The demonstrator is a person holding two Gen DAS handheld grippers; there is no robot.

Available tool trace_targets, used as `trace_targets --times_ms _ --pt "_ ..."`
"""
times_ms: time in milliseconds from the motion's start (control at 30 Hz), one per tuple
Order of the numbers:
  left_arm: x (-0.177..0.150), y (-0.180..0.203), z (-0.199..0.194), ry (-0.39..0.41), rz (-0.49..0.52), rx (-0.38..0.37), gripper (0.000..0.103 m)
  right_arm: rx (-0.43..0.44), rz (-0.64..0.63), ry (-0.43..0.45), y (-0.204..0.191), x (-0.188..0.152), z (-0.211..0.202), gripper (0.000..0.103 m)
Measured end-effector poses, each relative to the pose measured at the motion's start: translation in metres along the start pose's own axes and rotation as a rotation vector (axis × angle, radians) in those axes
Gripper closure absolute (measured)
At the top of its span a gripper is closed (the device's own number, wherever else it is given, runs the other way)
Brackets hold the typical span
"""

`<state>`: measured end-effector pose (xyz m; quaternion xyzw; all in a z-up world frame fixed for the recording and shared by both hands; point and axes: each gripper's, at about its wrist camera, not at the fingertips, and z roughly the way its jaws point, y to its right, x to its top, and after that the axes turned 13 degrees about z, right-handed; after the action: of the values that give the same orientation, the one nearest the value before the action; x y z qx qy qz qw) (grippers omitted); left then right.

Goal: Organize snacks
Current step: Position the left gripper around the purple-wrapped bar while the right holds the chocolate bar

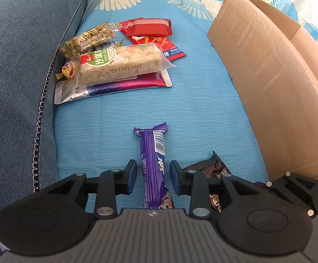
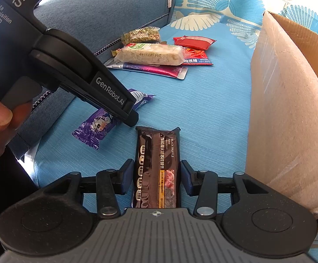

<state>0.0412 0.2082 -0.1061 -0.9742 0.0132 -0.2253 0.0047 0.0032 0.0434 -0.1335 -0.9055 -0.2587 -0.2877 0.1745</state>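
I am holding a gripper in each hand over a bed with a blue sheet (image 1: 202, 109).

My left gripper (image 1: 153, 179) is pointing down at a long purple snack bar in a shiny wrapper (image 1: 153, 164). The bar is lying flat on the sheet between the two blue pads. There is a small gap on each side, so the pads are not squeezing it. The gripper is partly open and is not holding anything.

My right gripper (image 2: 156, 178) is pointing down at a dark brown cracker packet with white and yellow writing (image 2: 156, 166). The packet is lying flat between the pads. The pads are sitting very close to its sides, but I cannot tell if they are pressing on it.

The two snacks are lying near each other, with the brown packet to the right of the purple bar.

Farther away, by a blue-grey cushion (image 1: 16, 65), a small pile of snacks is sitting on the sheet: a clear packet of pale puffed rice cake (image 1: 124, 63), a green nutty bar (image 1: 86, 39), a red packet (image 1: 150, 27) and a flat silver and purple pouch (image 1: 115, 87).

A big brown cardboard box (image 1: 268, 76) is standing open on the right side, just beside my right gripper.
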Motion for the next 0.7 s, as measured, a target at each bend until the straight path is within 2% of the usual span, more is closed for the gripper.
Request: trace_targets --times_ms 700 --pt "-0.0003 -0.0001 0.001 0.001 0.001 0.001 0.066 -0.004 -0.005 0.003 -0.0003 -0.0002 -0.0011 0.055"
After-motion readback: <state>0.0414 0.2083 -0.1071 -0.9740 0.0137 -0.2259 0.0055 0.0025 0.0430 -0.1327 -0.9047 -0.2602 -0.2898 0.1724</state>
